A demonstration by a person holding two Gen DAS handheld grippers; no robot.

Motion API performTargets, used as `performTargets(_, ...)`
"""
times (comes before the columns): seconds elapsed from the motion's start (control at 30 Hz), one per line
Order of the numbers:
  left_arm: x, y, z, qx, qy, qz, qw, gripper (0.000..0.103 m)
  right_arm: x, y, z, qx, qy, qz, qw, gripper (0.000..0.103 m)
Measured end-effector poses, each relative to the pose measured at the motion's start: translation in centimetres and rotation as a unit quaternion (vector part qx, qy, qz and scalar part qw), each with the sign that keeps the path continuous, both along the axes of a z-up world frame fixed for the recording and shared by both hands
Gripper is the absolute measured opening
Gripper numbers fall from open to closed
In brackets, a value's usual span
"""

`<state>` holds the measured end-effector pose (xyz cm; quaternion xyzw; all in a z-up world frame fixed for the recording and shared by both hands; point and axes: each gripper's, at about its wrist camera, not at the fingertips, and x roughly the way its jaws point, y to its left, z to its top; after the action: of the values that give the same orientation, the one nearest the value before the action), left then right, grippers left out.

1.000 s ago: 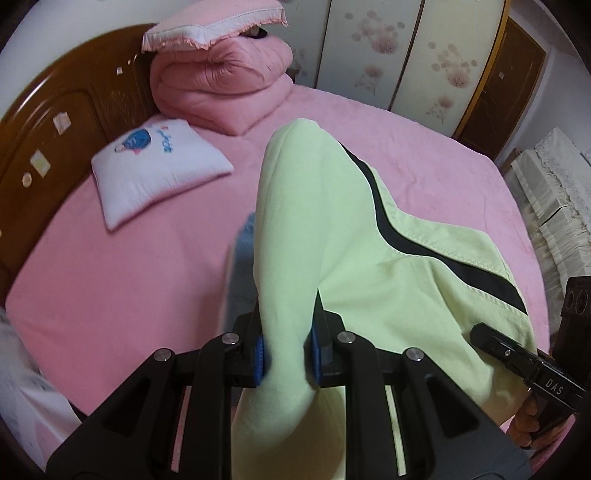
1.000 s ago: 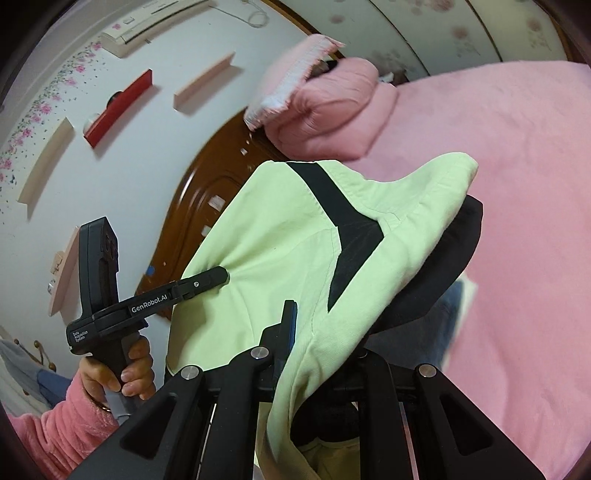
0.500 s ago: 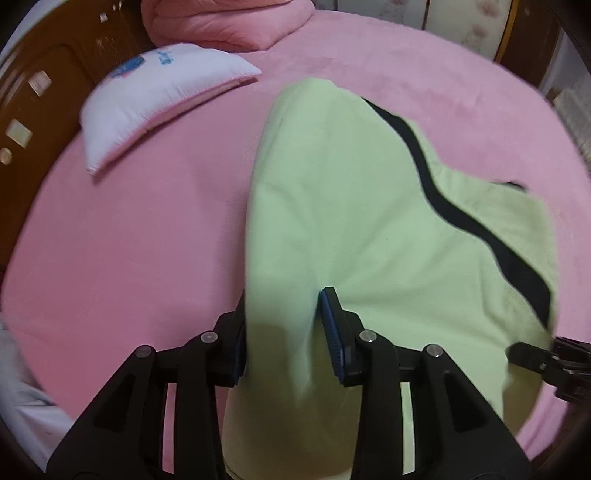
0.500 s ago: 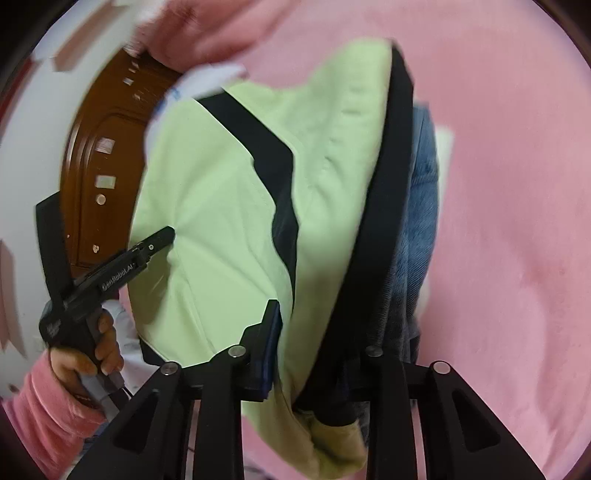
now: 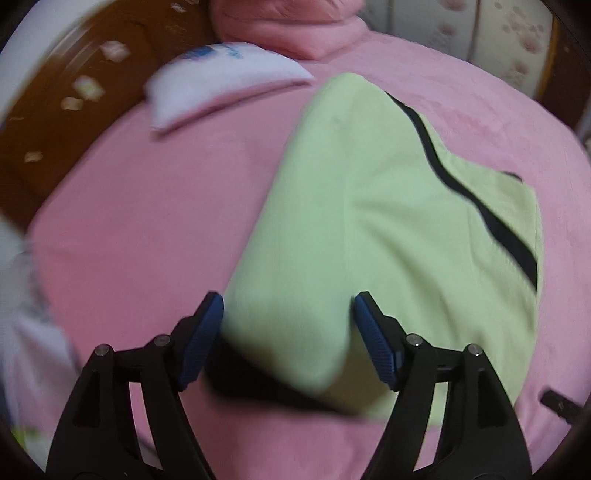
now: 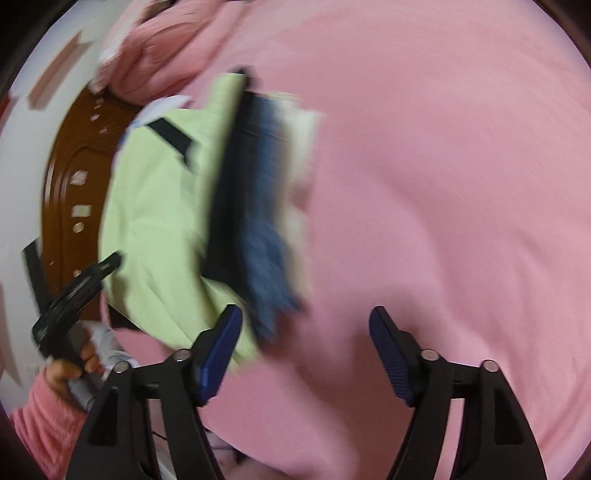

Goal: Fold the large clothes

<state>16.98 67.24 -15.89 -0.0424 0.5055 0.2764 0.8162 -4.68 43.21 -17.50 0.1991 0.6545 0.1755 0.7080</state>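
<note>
A light green garment [image 5: 369,221] with a black stripe [image 5: 480,206] lies folded on the pink bed [image 5: 147,221]. My left gripper [image 5: 288,332] points down over its near corner. The jaws are opening, and the cloth sits between the blue pads [image 5: 201,339] without being pressed. In the right wrist view the green garment [image 6: 155,221] lies left of my right gripper [image 6: 306,343], over a black layer [image 6: 229,192] and blue denim [image 6: 266,229]. The right jaws are opening too, with only pink bedding between them. A hand [image 6: 66,365] holds the left gripper [image 6: 74,291] at the garment's left edge.
A white pillow [image 5: 221,81] and a folded pink quilt [image 5: 288,33] lie at the head of the bed, against the brown wooden headboard [image 5: 74,110]. Flowered panels [image 5: 480,37] stand beyond the bed. A pink sleeve [image 6: 44,424] shows at lower left. Bare pink bedding [image 6: 443,184] spreads right of the garment.
Both grippers have come down toward the bed and let go of the green garment as their jaws spread. The garment has sunk from hanging in the air to lying on the bed.
</note>
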Motion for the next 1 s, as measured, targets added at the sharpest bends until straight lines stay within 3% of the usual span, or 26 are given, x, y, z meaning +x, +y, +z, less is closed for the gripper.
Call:
performTargets(0.07, -3.1, -3.0, -0.3, -0.004, 0.01, 0.036, 0.9993, 0.072, -3.5, -5.8, -1.6, -0.015, 0.029, -0.039, 0.999, 0.078)
performTargets(0.2, -5.1, -9.4, -3.2, -0.053, 0.082, 0.008, 0.9952, 0.072, -10.1, -14.2, -3.1, -0.048, 0.065, -0.126, 0.989, 0.084)
performTargets(0.3, -5.2, -16.2, -5.5, -0.05, 0.149, -0.081, 0.9843, 0.072, -14.6, -21.9, -3.4, -0.086, 0.082, -0.206, 0.971, 0.094)
performTargets(0.37, -5.2, -21.8, -6.4, -0.038, 0.178, -0.166, 0.969, 0.072, -16.9, -27.0, -3.5, -0.091, 0.076, -0.262, 0.958, 0.096)
performTargets(0.43, -5.2, -26.2, -6.5, -0.025, 0.184, -0.229, 0.9556, 0.072, -19.5, -31.4, -2.4, -0.116, 0.054, -0.282, 0.951, 0.098)
performTargets(0.5, -5.2, -30.8, -6.3, -0.012, 0.181, -0.27, 0.9457, 0.072, -21.1, -34.3, -1.5, -0.148, 0.048, -0.279, 0.948, 0.099)
performTargets(0.6, -5.3, -36.4, -5.6, -0.029, 0.166, -0.285, 0.9434, 0.072, -24.6, -38.7, 0.1, -0.156, 0.034, -0.282, 0.946, 0.1)
performTargets(0.73, -6.9, -44.2, -4.2, -0.05, 0.146, -0.26, 0.9532, 0.072, -29.3, -45.5, 2.7, -0.115, 0.004, -0.273, 0.955, 0.101)
performTargets(0.77, -7.5, -45.9, -3.7, -0.066, 0.139, -0.242, 0.9582, 0.072, -29.8, -46.9, 3.4, -0.117, 0.003, -0.262, 0.958, 0.101)
performTargets(0.83, -9.1, -49.5, -2.9, -0.106, 0.128, -0.223, 0.9605, 0.072, -30.1, -48.4, 5.4, -0.129, -0.017, -0.227, 0.965, 0.101)
performTargets(0.9, -9.9, -53.2, -2.2, -0.135, 0.134, -0.226, 0.9555, 0.072, -29.9, -49.2, 7.3, -0.159, -0.04, -0.184, 0.969, 0.101)
performTargets(1.0, -11.7, -58.9, 0.3, -0.125, 0.121, -0.271, 0.9466, 0.072, -29.7, -51.5, 10.8, -0.199, -0.061, -0.132, 0.969, 0.101)
